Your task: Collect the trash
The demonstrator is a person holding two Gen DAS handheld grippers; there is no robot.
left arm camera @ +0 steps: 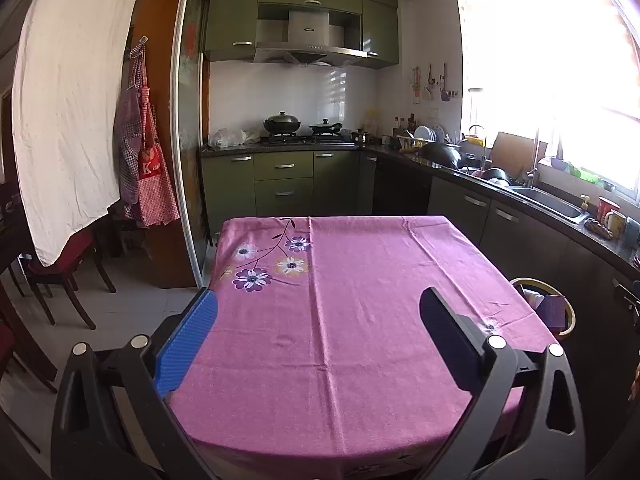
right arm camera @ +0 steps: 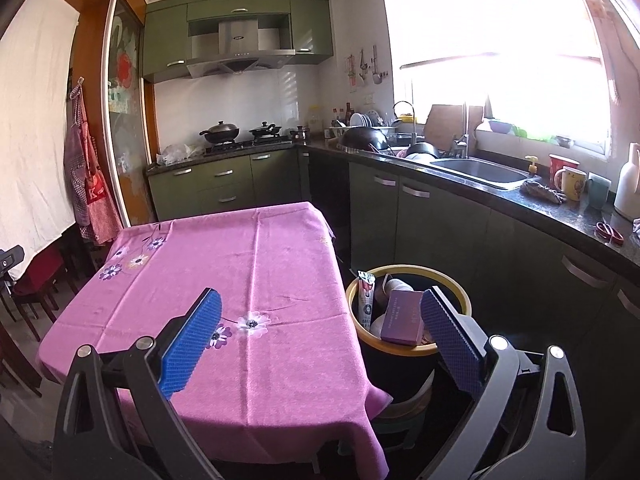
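state: both your left gripper (left arm camera: pixel 318 322) and right gripper (right arm camera: pixel 322 322) gape wide, holding nothing | trash: purple box (right arm camera: pixel 401 317) and carton (right arm camera: pixel 366 295) sit piled in the bin (right arm camera: pixel 460 289) beside the table (right arm camera: pixel 280 264) | risk: heads up, box rides high at the rim, bump it and it could tip out

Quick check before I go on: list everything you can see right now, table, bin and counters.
Tablecloth: 1, pink with flowers, covering the table.
Bin: 1, yellow rim, beside the table's right edge.
Box: 1, purple, in the bin.
Packet: 1, white, upright in the bin.
Woks: 2, black, on the stove.
Sink: 1, steel, under the window.
Mugs: 2, red and cream, right of the sink.
Aprons: red checks, hanging left.
Left gripper: open, empty.
Right gripper: open, empty.
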